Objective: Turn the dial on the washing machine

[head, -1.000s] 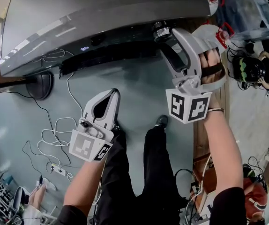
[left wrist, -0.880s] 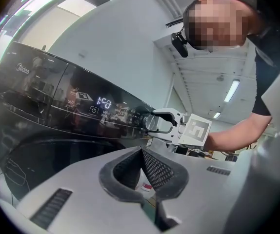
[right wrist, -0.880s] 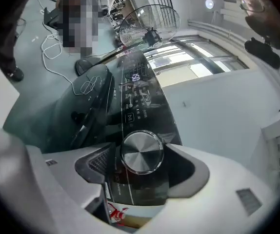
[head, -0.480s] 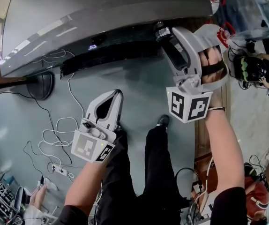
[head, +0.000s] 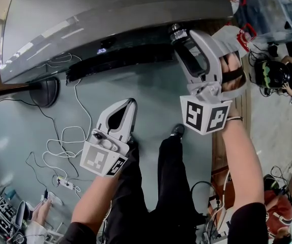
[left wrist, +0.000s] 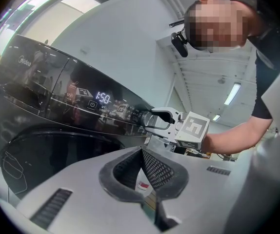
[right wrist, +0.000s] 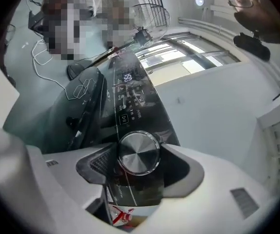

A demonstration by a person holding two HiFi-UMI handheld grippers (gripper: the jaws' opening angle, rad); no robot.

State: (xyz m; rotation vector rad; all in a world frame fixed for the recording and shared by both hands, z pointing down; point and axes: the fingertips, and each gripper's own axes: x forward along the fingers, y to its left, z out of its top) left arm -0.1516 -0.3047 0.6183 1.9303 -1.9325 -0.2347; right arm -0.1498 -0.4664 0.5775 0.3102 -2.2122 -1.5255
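Right gripper (head: 180, 37), clamped on the dial (right wrist: 139, 152), had twisted slightly since a second earlier. Turning appeared under way. Left gripper (head: 129, 103) hung closed, empty.

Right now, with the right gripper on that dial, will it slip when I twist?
The dial looks like brushed metal, so it may slip under a light squeeze. Textured pads on the right gripper flank it, which should help. It's mounted on the washing machine panel, so it will probably rotate, not lift.
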